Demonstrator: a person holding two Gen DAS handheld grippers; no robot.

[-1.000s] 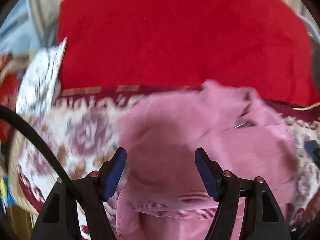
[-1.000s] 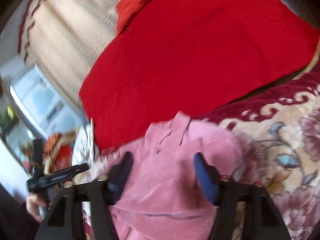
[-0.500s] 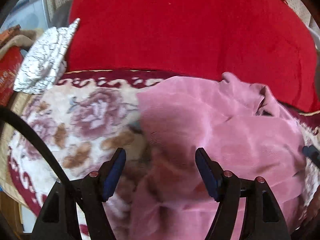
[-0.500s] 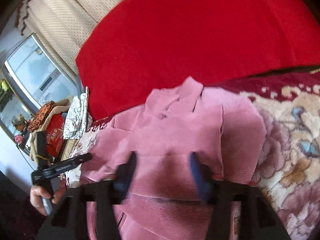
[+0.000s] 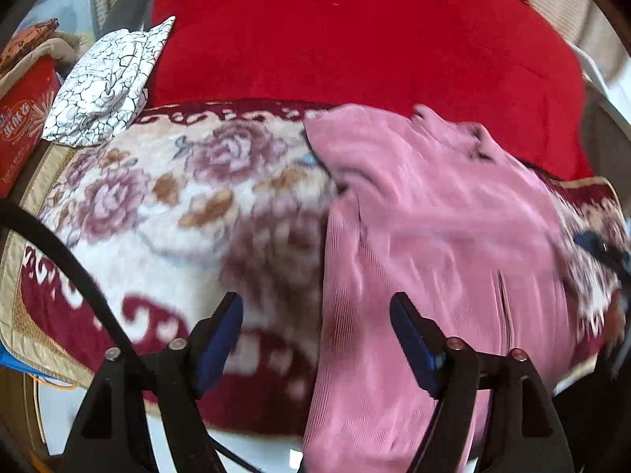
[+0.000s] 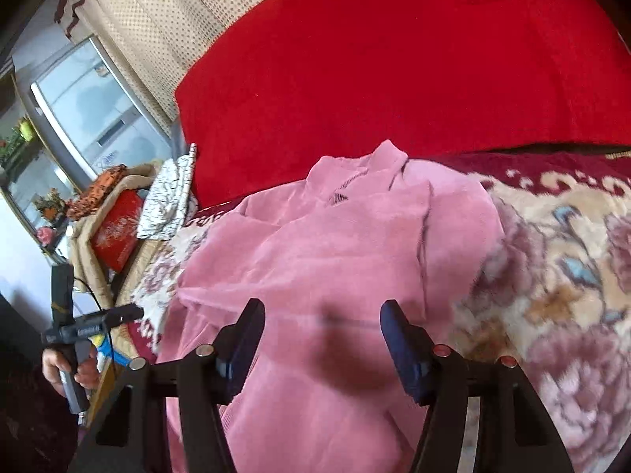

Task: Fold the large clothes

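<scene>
A pink ribbed garment (image 6: 339,260) lies spread on the floral blanket (image 6: 560,276), its collar toward the red cushion. My right gripper (image 6: 322,307) hovers just over the garment's lower part. Its jaws are closing, with cloth below them but nothing pinched. My left gripper (image 5: 315,303) is over the garment's left edge (image 5: 331,276), where pink cloth meets blanket. Its jaws are opening and hold nothing. The right wrist view shows the left gripper (image 6: 126,312) from the side at far left, held by a hand (image 6: 59,366). A blue finger (image 5: 595,246) of the right gripper shows at the left wrist view's right edge.
A big red cushion (image 5: 355,39) fills the back. A white crackle-patterned cloth (image 5: 110,82) and a red box (image 5: 23,122) sit at the bed's left corner. The blanket's edge (image 5: 23,335) drops off at the near left. A window (image 6: 90,110) and a beige curtain (image 6: 157,19) lie beyond.
The left gripper slid left, off the garment's middle to its left edge. The garment went from bunched to lying flatter. The right gripper's jaws stand wider than a second ago.
</scene>
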